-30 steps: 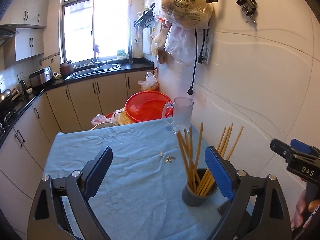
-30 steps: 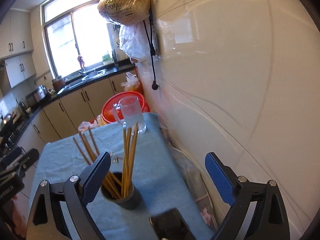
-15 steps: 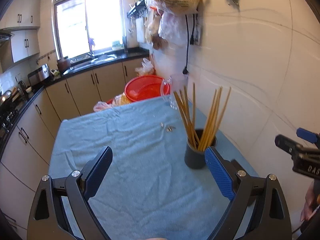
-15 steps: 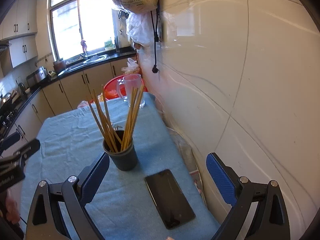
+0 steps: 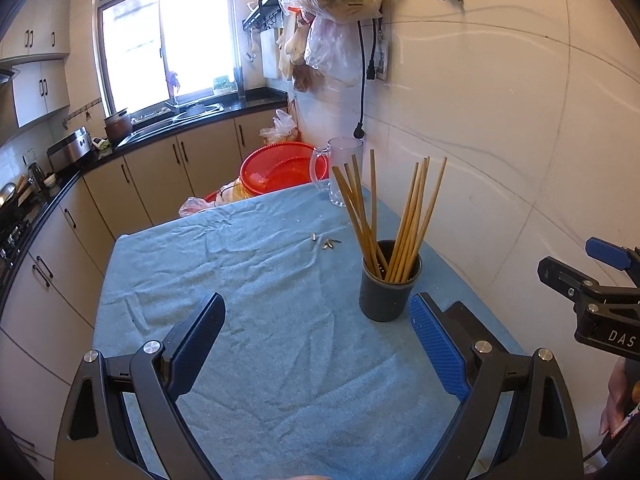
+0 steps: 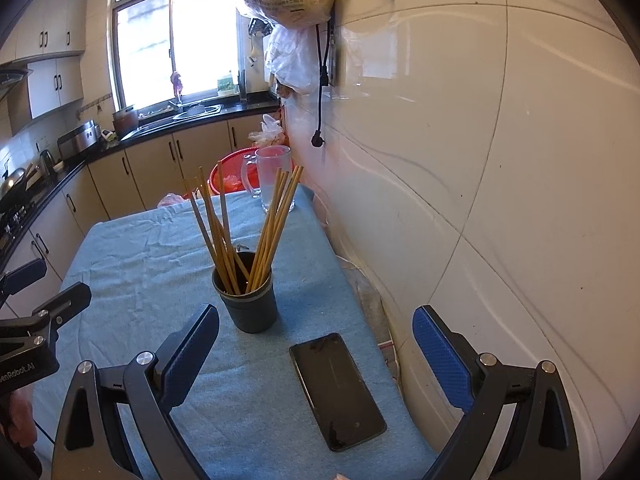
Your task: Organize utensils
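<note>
Both grippers, left [image 5: 316, 344] and right [image 6: 316, 354], stood open and empty above a blue cloth [image 5: 240, 280]; small, possibly metal bits [image 5: 326, 242] lay near the chopstick cup [image 5: 390, 284] beside the tiled wall [image 5: 500, 140]

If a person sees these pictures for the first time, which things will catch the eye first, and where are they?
First, the bundle of wooden chopsticks fanning out of a dark cup on the blue cloth, near the tiled wall. A black phone lies flat on the cloth just in front of the cup. Behind them, a clear glass mug stands at the table's far edge, with a red basin beyond.
</note>
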`<action>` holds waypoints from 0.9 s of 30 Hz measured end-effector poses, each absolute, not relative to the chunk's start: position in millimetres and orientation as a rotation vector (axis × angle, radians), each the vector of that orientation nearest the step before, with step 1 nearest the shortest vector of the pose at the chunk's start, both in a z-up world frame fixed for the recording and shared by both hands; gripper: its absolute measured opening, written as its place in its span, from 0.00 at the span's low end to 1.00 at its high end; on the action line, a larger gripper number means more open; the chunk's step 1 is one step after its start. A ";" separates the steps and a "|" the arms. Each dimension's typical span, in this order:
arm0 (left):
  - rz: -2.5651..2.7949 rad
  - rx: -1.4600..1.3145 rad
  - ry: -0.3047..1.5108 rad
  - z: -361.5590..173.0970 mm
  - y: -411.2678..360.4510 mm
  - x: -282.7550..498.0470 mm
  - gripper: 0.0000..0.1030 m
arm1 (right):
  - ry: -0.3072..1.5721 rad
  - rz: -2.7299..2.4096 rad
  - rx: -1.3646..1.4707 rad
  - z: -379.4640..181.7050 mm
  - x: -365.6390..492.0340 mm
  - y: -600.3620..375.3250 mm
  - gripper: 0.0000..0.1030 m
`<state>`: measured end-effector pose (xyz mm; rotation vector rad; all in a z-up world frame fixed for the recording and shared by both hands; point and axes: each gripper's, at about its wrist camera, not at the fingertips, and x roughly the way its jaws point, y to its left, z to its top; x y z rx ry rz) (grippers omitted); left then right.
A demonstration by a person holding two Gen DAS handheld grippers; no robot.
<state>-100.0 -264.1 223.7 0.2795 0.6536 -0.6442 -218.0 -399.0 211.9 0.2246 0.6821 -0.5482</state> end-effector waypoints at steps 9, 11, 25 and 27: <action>-0.664 0.288 0.660 221.8 -268.5 -103.5 0.90 | 0.694 -0.553 0.217 208.3 -220.1 -400.7 0.96; -0.667 0.288 0.660 221.6 -268.6 -103.5 0.90 | 0.697 -0.553 0.217 207.4 -220.5 -401.0 0.96; -0.672 0.292 0.671 218.0 -271.9 -104.1 0.90 | 0.718 -0.550 0.218 203.1 -220.5 -398.2 0.97; -0.674 0.291 0.671 217.4 -272.6 -104.4 0.90 | 0.720 -0.550 0.218 202.9 -220.6 -397.4 0.96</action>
